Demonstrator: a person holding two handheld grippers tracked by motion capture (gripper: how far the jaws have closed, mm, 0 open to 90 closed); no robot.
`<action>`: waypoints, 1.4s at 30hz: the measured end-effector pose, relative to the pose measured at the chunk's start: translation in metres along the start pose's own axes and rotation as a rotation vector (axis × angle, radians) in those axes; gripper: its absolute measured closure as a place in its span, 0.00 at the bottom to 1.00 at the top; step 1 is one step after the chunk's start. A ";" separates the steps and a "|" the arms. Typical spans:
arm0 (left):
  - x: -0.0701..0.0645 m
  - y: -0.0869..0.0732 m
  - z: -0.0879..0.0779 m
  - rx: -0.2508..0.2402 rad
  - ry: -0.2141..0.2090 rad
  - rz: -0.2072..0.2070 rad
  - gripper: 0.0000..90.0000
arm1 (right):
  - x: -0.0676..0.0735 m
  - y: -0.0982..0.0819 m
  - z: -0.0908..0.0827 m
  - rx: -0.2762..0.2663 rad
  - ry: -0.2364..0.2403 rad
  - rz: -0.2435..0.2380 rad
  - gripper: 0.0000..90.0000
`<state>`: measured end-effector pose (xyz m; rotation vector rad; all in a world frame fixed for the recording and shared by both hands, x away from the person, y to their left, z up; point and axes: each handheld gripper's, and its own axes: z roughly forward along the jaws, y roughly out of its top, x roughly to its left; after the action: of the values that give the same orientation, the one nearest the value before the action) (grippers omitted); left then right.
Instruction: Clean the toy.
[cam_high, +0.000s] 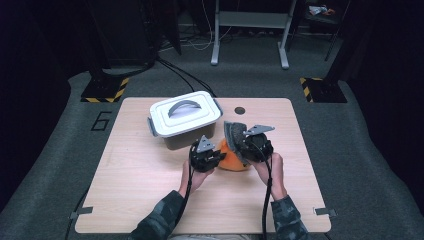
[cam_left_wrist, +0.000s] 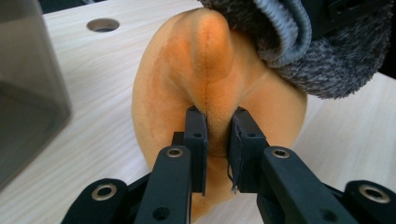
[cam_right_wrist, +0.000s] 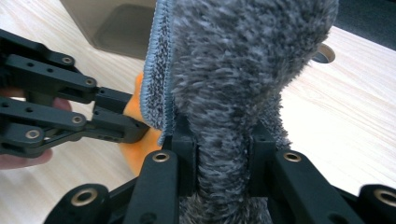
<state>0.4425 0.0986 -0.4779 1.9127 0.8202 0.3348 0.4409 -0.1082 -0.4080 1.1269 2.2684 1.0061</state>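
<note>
A: Left gripper (cam_left_wrist: 217, 154) fingers (cam_left_wrist: 196, 140) pinching a fold of the orange plush (cam_left_wrist: 187, 84), narrow gap, fabric bunching between the pads. Pinching low on the near side, along the centre seam.

B: Right gripper (cam_right_wrist: 219, 158)?

A: Fingers (cam_right_wrist: 184, 154) clamping the grey fleece sock (cam_right_wrist: 243, 60), pile squeezing out on both sides. Holding it upright, ribbed cuff edge facing the left gripper.

B: Relation for the next move?

A: Sock hanging just above and touching the plush's top right, seen from the left gripper view. Plush sitting on the bench (cam_high: 150, 200), between both grippers, long axis roughly upright in that view. Probably pulling the sock open end down over the plush top; cannot tell whether the cuff is open.

B: Look of the plush?

A: Rounded, soft, orange-yellow, raised ridge down the middle. Lying just in front of the lidded bin (cam_high: 185, 117).
</note>
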 end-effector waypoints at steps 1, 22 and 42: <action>0.002 0.000 -0.001 0.015 0.001 0.010 0.87 | 0.000 0.000 0.003 0.001 0.000 0.007 0.79; 0.009 -0.005 0.002 0.005 -0.013 -0.018 0.86 | -0.040 -0.034 0.009 0.030 -0.028 0.118 0.78; 0.009 -0.005 0.001 0.011 -0.010 -0.025 0.86 | -0.070 -0.069 0.031 0.168 -0.054 0.219 0.80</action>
<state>0.4481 0.1051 -0.4839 1.9116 0.8399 0.3054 0.4667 -0.1801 -0.4775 1.4814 2.2562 0.8641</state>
